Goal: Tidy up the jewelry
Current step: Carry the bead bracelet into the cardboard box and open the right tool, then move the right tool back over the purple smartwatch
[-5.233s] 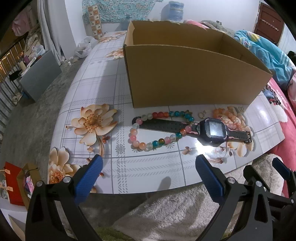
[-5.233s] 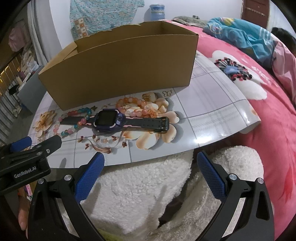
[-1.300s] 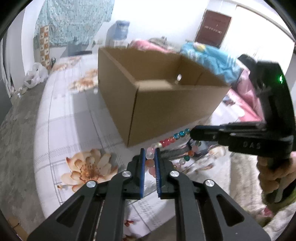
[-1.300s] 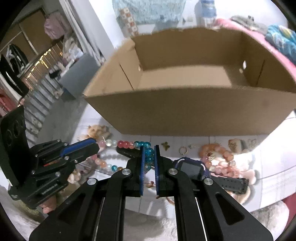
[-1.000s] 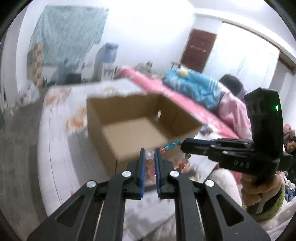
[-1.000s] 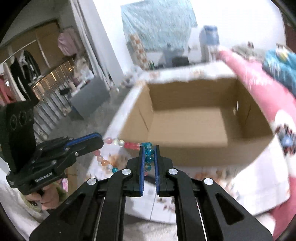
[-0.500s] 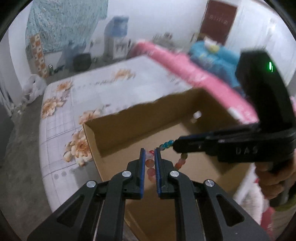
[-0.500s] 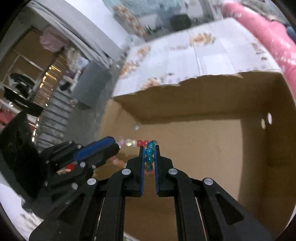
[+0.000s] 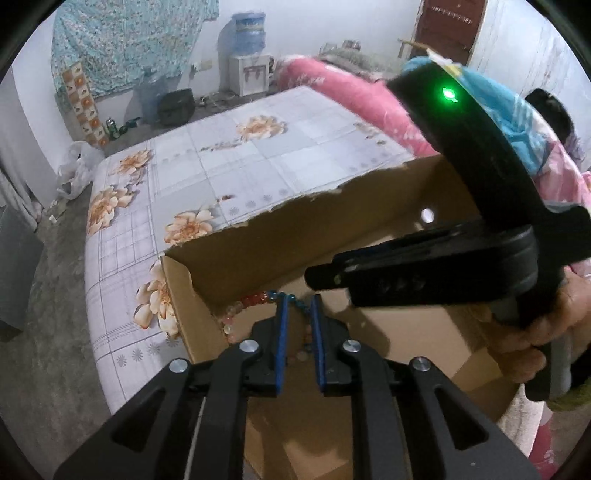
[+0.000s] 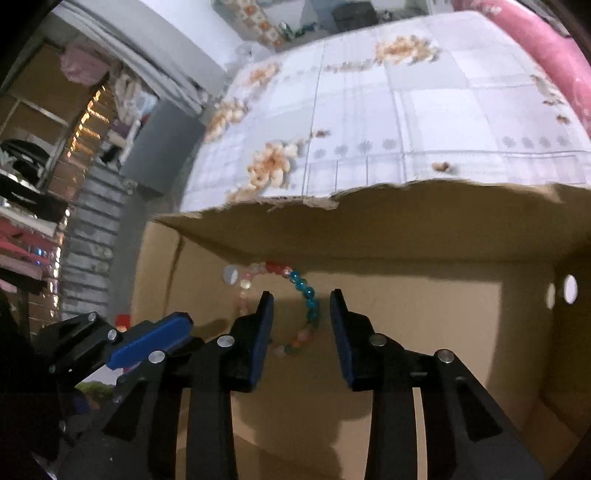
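Inside the cardboard box (image 10: 406, 314), bead bracelet (image 10: 308, 295) hung at 12 o'clock of the right gripper (image 10: 301, 325); both jaws just parted, left gripper (image 9: 297, 317) narrower; risk: strand snagging a pad

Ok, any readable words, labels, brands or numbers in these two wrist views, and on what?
No text is legible.
Raised marks on the right gripper, on its side: too blurred to read; its jaws have just been opening, the bead bracelet loose between them.
Band on the water bottle: too small to read.
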Demonstrator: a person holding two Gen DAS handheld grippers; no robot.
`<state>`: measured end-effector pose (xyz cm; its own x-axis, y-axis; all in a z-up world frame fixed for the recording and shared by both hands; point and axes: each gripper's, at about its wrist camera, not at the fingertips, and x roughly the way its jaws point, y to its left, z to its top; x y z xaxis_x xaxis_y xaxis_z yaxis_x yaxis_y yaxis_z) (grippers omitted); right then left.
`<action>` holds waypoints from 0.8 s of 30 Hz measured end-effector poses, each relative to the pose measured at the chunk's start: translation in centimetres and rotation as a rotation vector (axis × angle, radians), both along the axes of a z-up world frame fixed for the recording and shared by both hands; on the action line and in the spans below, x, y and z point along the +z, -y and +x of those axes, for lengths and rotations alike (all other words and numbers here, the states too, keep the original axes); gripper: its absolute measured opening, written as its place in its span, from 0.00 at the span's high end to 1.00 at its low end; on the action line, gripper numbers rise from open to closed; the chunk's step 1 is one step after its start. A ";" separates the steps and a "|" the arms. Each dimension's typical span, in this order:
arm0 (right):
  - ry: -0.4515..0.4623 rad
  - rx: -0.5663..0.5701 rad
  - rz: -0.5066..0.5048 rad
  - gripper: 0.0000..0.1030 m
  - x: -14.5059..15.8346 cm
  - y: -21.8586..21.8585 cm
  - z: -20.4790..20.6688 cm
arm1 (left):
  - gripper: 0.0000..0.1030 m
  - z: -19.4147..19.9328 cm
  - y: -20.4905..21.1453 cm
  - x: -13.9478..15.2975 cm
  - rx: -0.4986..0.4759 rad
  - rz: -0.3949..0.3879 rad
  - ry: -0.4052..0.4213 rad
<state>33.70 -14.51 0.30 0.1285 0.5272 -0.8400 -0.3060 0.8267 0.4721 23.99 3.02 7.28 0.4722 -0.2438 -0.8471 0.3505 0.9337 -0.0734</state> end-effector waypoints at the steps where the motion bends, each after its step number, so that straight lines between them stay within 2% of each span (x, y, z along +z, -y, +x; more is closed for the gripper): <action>1: 0.032 -0.017 0.012 0.69 1.0 0.8 -0.5 | 0.84 -0.6 -0.3 0.6 0.002 -0.015 0.021; 4: 0.156 -0.067 0.052 0.69 4.6 3.4 -3.1 | 0.77 -2.8 -1.4 2.7 0.001 -0.073 0.081; 8: 0.387 -0.155 0.077 0.68 9.7 7.3 -9.4 | 0.54 -6.6 -3.5 5.2 -0.010 -0.182 0.151; 11: 0.478 -0.181 0.129 0.63 11.7 9.8 -15.0 | 0.42 -10.1 -5.5 6.5 -0.005 -0.221 0.217; 13: 0.513 -0.192 0.153 0.61 11.9 10.8 -18.5 | 0.33 -12.8 -7.1 7.0 0.019 -0.233 0.259; 15: 0.524 -0.201 0.172 0.58 11.3 11.4 -21.5 | 0.24 -14.9 -8.5 6.8 0.044 -0.245 0.279; 18: 0.505 -0.235 0.191 0.56 9.4 12.2 -25.4 | 0.18 -17.5 -10.0 5.0 0.087 -0.249 0.254; 20: 0.461 -0.263 0.184 0.56 7.1 12.2 -27.5 | 0.17 -18.5 -10.3 2.7 0.114 -0.241 0.198; 24: 0.382 -0.305 0.130 0.55 2.8 11.1 -29.6 | 0.17 -19.4 -8.9 -3.3 0.152 -0.204 0.034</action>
<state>4.15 -25.59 3.08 0.5784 0.5148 -0.6328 -0.2306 0.8472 0.4786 4.56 11.93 3.99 0.5440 -0.3321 -0.7706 0.2123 0.9429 -0.2565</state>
